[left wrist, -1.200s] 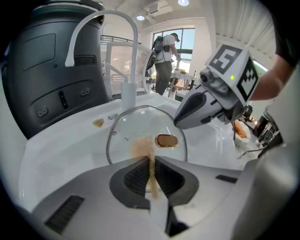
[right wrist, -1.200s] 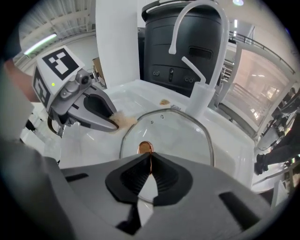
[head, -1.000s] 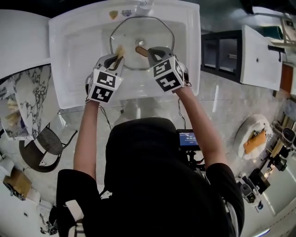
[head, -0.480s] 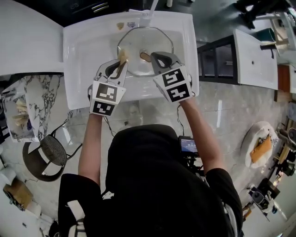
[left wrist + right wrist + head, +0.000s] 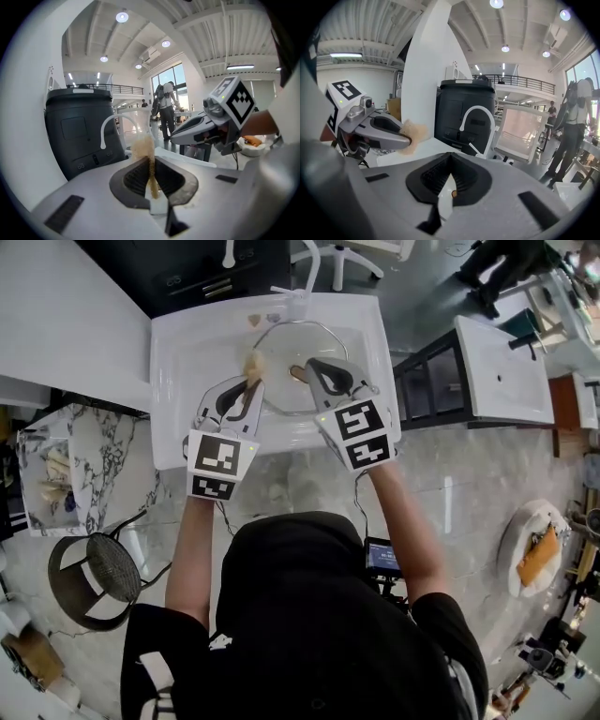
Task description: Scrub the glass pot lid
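The glass pot lid (image 5: 302, 341), metal-rimmed with a brown knob (image 5: 297, 372), lies in the white sink (image 5: 178, 362). My left gripper (image 5: 248, 371) is shut on a tan fibrous sponge (image 5: 251, 361), whose tuft (image 5: 142, 146) sticks up past its pads (image 5: 151, 161). My right gripper (image 5: 312, 367) is shut; in its own view the pads (image 5: 451, 176) meet with only a small brown speck between them. Both grippers hang side by side above the lid's near half and hide it. Each shows in the other's view: the left gripper (image 5: 401, 138) with its sponge (image 5: 414, 133), and the right gripper (image 5: 174, 137).
A white faucet (image 5: 298, 298) stands at the sink's back edge, before a black cabinet (image 5: 77, 126). A marble-topped stand (image 5: 84, 465) and a wire stool (image 5: 108, 568) are at the left. A white counter (image 5: 502, 362) is at the right. People (image 5: 165, 105) stand far behind.
Both grippers have risen together away from the basin, and the sink with the lid now looks smaller and farther off. The sponge stays in the left gripper.
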### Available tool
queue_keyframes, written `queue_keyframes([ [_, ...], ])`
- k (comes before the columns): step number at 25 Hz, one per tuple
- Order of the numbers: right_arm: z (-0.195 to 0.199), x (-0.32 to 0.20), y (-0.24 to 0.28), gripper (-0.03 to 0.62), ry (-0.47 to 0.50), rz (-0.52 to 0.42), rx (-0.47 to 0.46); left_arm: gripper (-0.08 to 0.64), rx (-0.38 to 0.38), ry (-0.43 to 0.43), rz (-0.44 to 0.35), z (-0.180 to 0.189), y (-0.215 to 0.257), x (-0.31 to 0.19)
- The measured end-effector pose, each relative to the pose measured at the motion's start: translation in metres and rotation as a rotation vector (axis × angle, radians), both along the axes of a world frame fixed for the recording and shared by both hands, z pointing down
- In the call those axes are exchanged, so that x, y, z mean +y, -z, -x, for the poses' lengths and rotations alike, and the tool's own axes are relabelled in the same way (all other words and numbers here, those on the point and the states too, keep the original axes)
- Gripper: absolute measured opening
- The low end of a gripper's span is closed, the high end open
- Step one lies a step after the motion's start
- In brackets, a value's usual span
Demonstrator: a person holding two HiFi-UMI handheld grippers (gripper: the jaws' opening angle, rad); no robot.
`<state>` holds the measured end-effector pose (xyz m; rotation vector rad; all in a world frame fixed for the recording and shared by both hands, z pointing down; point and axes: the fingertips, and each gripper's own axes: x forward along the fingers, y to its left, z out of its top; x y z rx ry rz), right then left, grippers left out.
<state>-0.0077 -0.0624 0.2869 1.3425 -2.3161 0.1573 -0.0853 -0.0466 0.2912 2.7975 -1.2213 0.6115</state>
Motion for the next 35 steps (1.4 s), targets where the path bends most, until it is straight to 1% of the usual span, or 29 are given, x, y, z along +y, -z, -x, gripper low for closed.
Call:
queue_keyframes([
  [3,0.003,0.009,0.021,-0.002,-0.017,-0.042,0.002,0.018,0.035,0.016,-0.051,0.007,0.027,0.005],
  [6,0.004,0.021,0.034,-0.002,-0.024,-0.062,0.021,0.018,0.078,0.013,-0.091,0.011,0.049,0.015],
  [11,0.011,0.032,0.053,-0.002,-0.026,-0.123,0.013,0.018,0.11,0.015,-0.136,0.017,0.068,0.025],
  [17,0.014,0.043,0.08,-0.002,-0.022,-0.188,0.002,0.018,0.115,0.03,-0.187,0.02,0.09,0.033],
  [24,0.009,0.059,0.114,-0.002,-0.006,-0.251,-0.02,0.018,0.129,0.045,-0.248,0.014,0.125,0.05],
  [30,-0.005,0.083,0.128,-0.002,-0.001,-0.26,-0.012,0.018,0.133,0.067,-0.276,0.004,0.144,0.073],
  [35,-0.015,0.103,0.141,-0.002,0.01,-0.296,-0.038,0.018,0.141,0.082,-0.308,-0.005,0.16,0.097],
])
